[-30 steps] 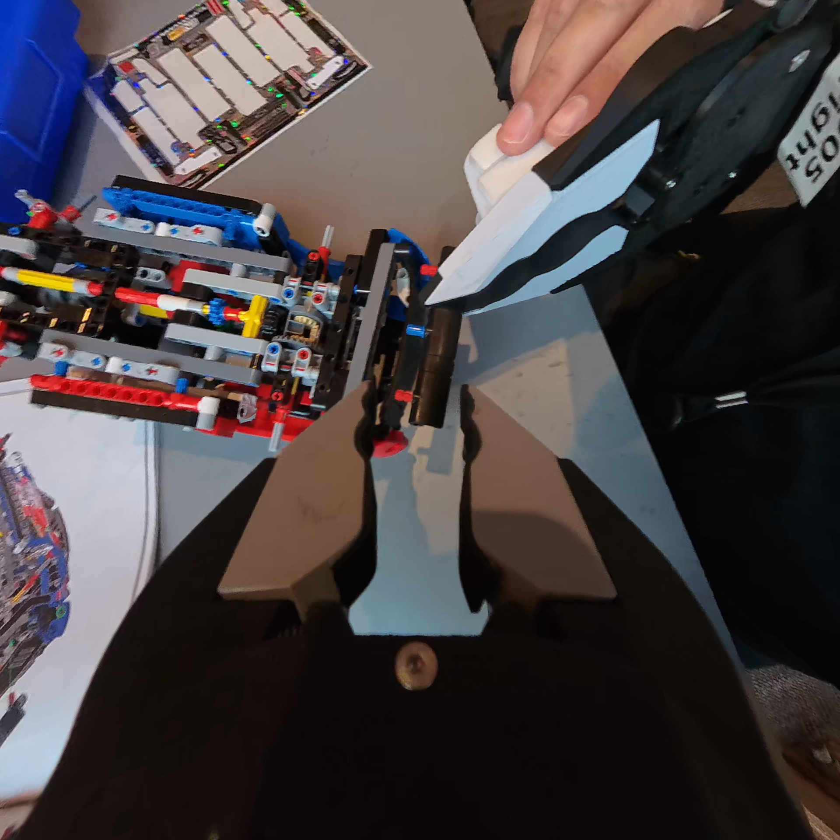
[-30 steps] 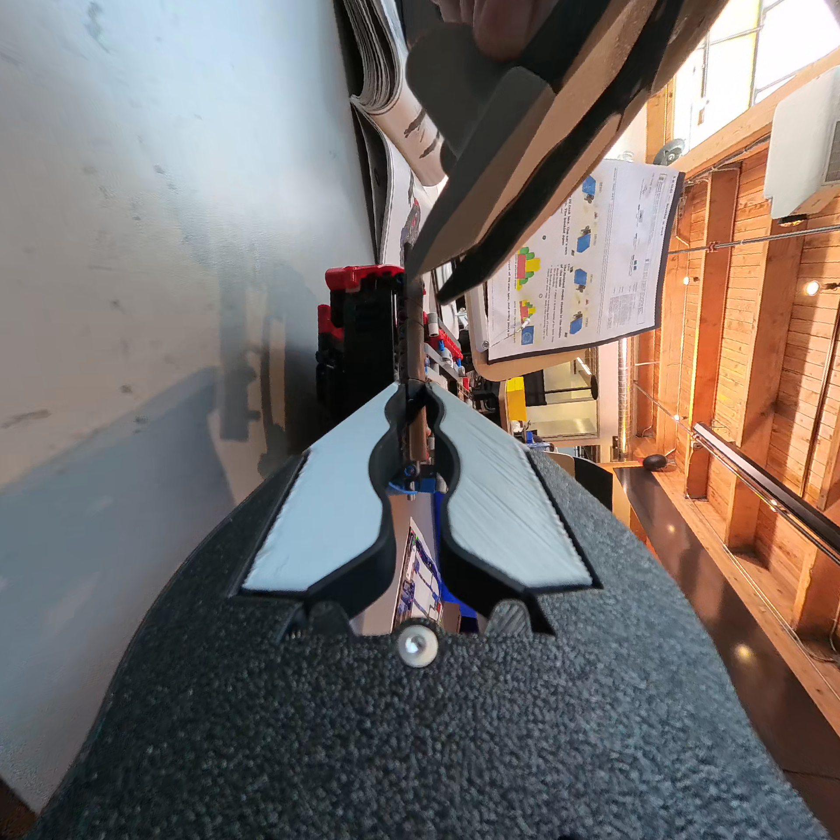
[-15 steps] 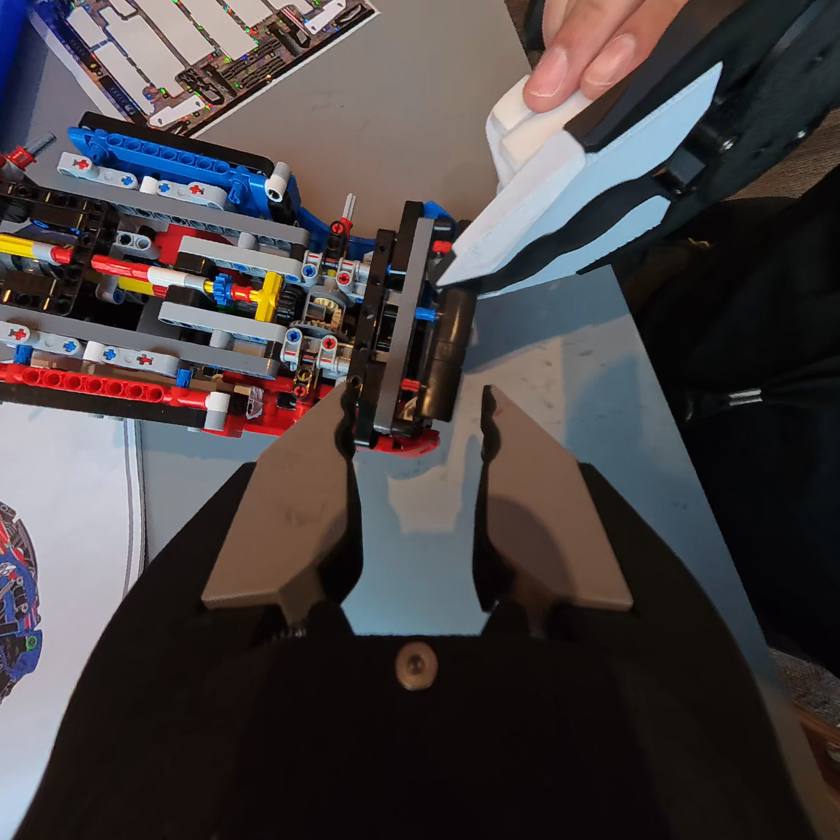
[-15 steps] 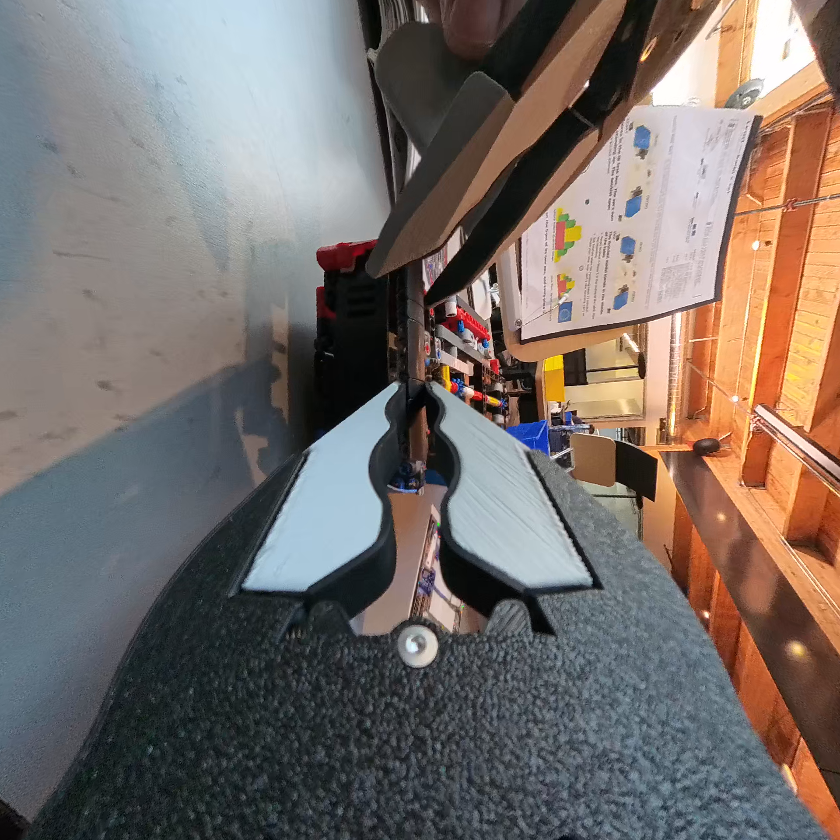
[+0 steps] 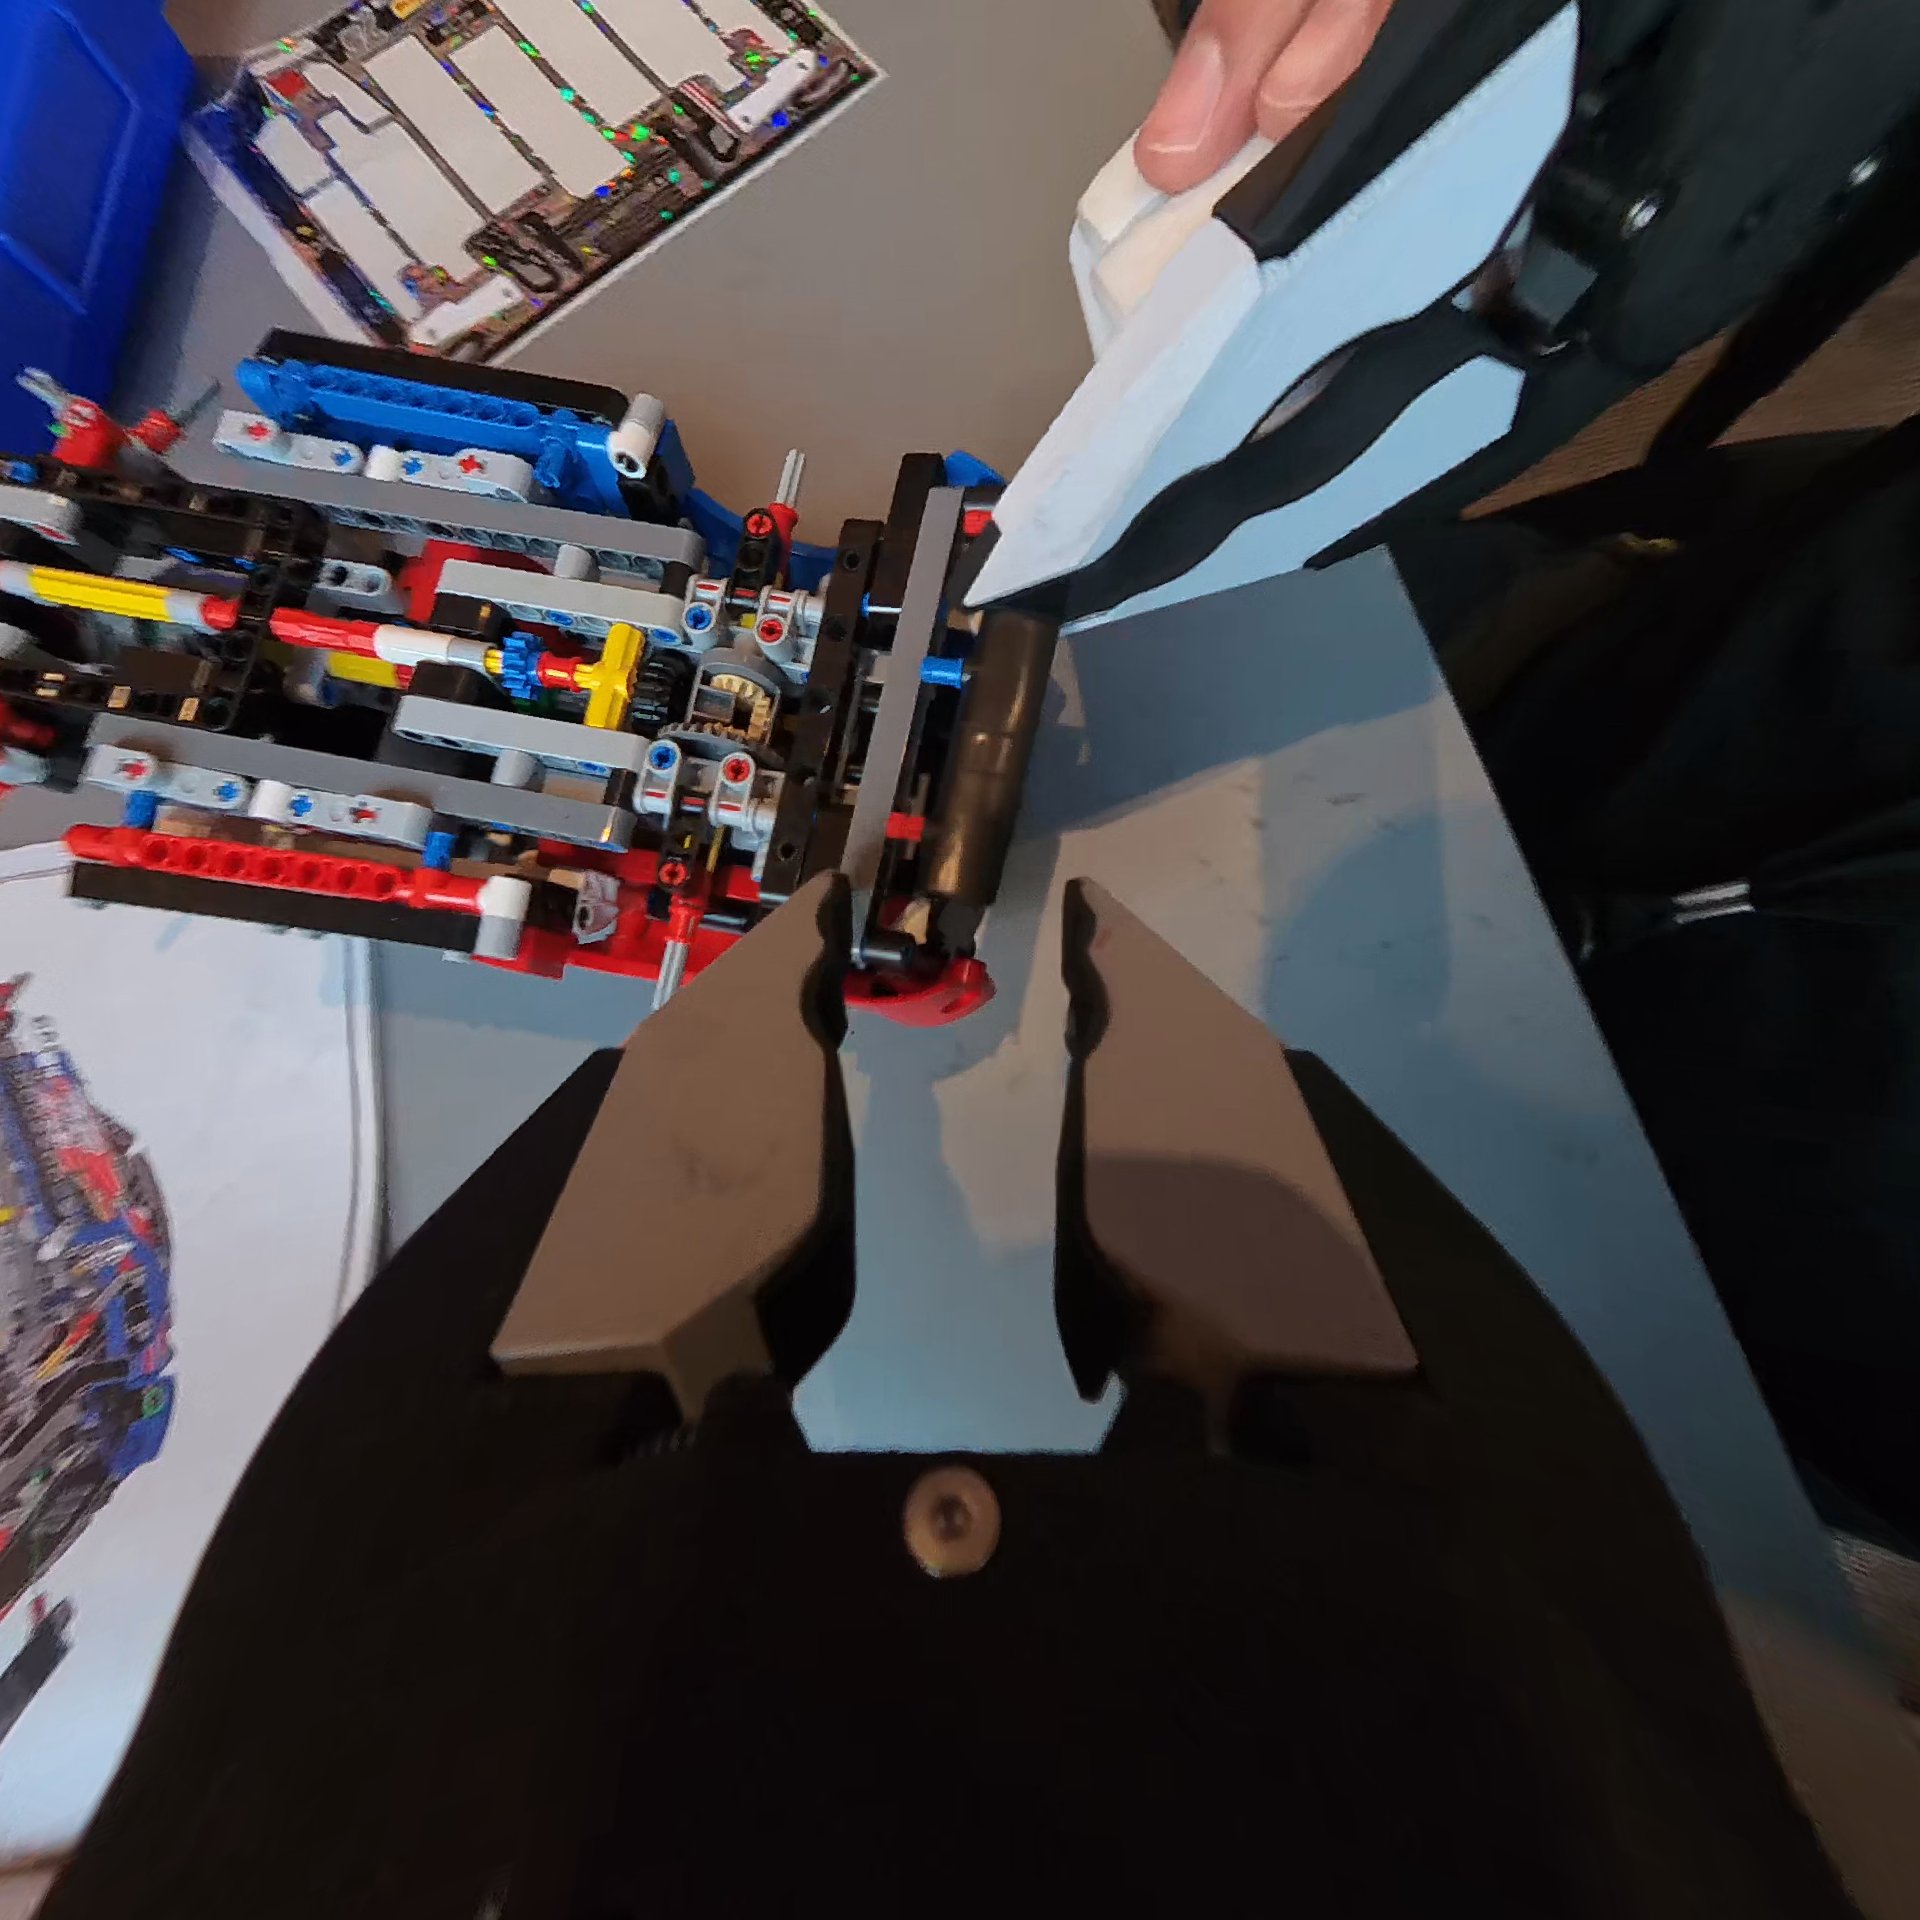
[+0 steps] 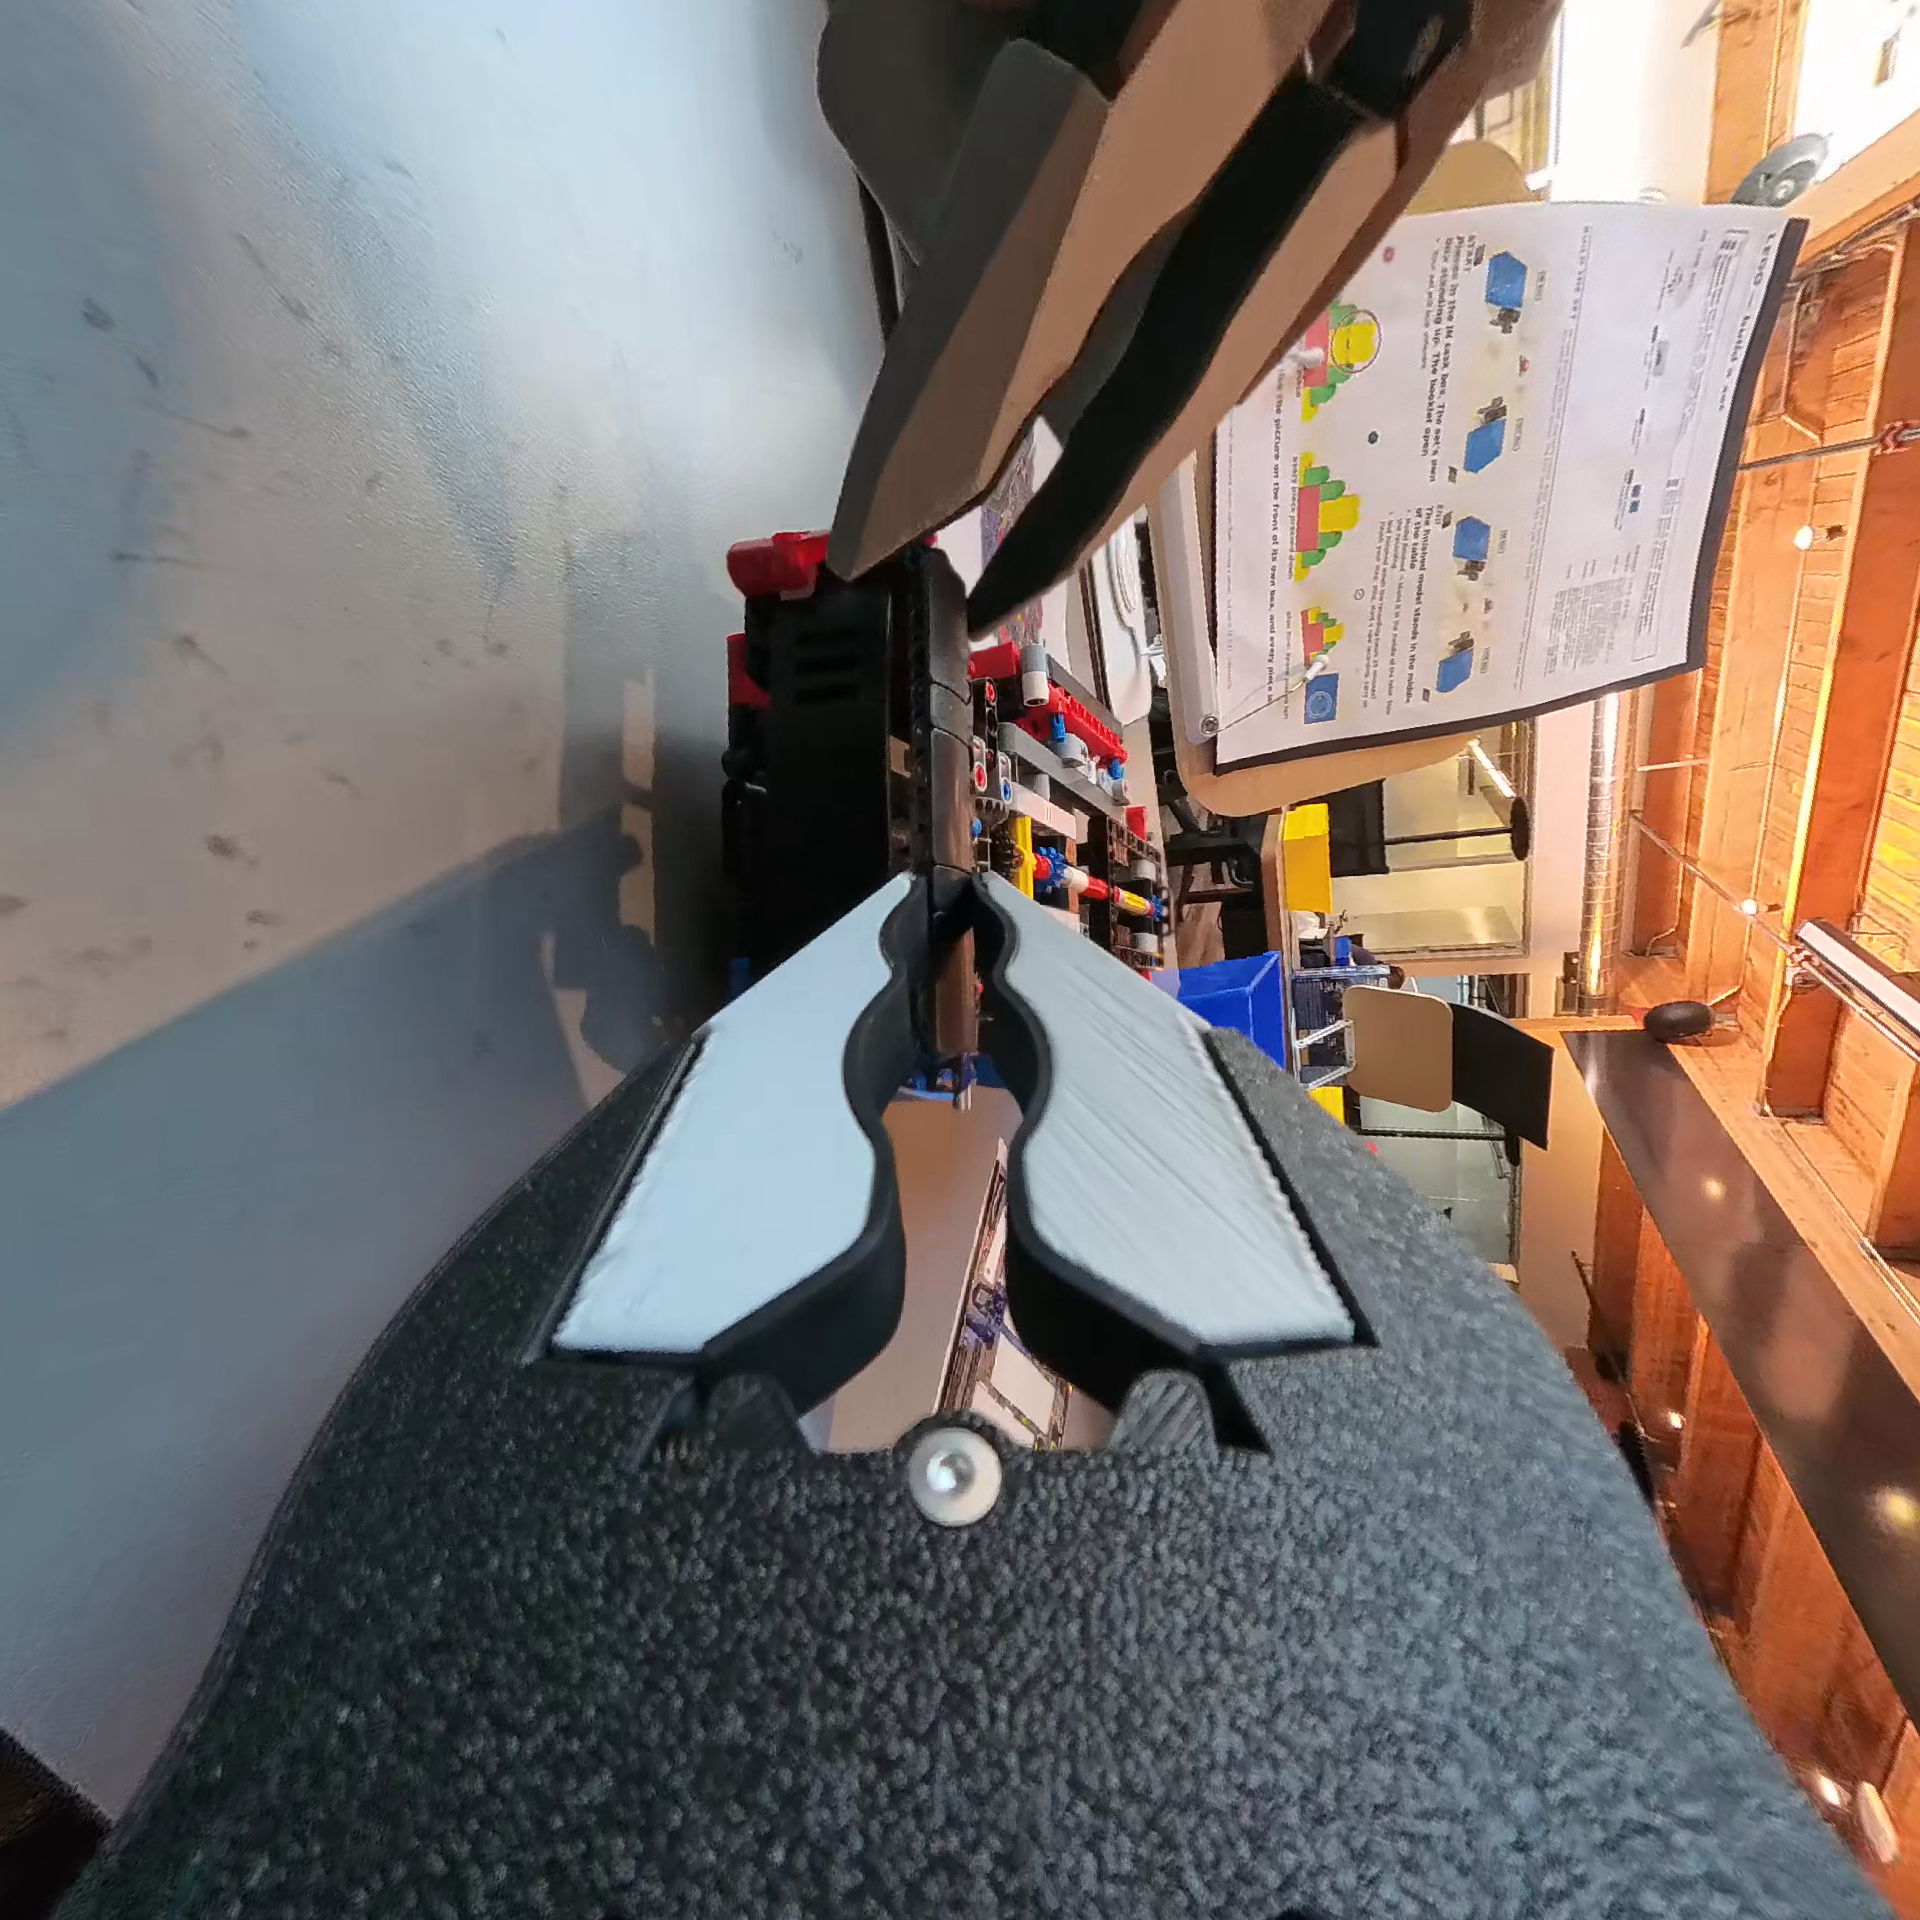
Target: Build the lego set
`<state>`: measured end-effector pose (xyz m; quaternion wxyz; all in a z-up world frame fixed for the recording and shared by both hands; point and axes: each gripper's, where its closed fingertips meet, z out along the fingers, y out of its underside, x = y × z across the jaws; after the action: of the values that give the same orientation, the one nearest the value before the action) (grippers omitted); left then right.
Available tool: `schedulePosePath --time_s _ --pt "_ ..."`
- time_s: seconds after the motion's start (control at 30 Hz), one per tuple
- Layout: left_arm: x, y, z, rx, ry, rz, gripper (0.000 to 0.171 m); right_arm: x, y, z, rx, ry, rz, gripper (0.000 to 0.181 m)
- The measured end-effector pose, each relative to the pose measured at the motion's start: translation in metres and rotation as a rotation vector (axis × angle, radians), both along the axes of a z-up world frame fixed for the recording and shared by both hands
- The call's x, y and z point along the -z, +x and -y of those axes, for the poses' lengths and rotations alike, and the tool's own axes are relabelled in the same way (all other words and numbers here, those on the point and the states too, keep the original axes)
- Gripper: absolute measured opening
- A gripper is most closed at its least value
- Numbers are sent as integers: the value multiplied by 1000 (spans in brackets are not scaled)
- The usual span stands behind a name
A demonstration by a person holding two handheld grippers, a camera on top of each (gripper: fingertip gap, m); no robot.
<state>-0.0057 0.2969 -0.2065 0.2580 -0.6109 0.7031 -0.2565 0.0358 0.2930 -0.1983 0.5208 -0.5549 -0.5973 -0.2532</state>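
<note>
The Lego model (image 5: pixel 520 675), a long chassis of red, blue, grey and black beams, lies on the grey table. Its black rear end (image 5: pixel 977 748) faces both grippers. My left gripper (image 5: pixel 951 935) is open, its grey fingers on either side of the model's near red corner (image 5: pixel 925 992). My right gripper (image 5: pixel 1013 597), with white fingers, comes in from the upper right. In the right wrist view it (image 6: pixel 945 899) is shut on the thin dark grey beam (image 6: pixel 951 727) across the model's end. My left gripper (image 6: pixel 914 592) shows above that beam.
A blue bin (image 5: pixel 62 187) and a sticker sheet (image 5: pixel 520 156) lie at the far left. The instruction booklet (image 5: pixel 156 1247) is at the near left. The table edge (image 5: pixel 1558 1039) runs close on the right. A person's hand (image 5: pixel 1247 73) holds the right gripper. A printed sheet (image 6: pixel 1507 468) hangs behind. My hands' fingertips stand some 5 cm from each other.
My left gripper's jaws have spread a little wider around the model's near corner. The right gripper has stayed clamped on the dark grey beam while the view shifted slightly.
</note>
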Motion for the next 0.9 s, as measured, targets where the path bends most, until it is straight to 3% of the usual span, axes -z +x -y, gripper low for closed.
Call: schedulePosePath --time_s 0.27,0.37,0.47,0.7,0.9 --pt "-14 3 10 -19 425 170 21 0 -4 3 -30 -69 -28 7" --pt "-9 2 9 -26 595 164 7 1 -6 4 -45 -88 -34 7" --pt "-4 2 2 -24 795 119 6 2 -7 2 -43 -105 -32 8" --pt "-4 7 0 -3 1037 127 0 4 -3 0 -39 -115 -32 8" --pt "-1 6 0 -5 1024 141 0 7 -5 1 -65 -163 -47 7"
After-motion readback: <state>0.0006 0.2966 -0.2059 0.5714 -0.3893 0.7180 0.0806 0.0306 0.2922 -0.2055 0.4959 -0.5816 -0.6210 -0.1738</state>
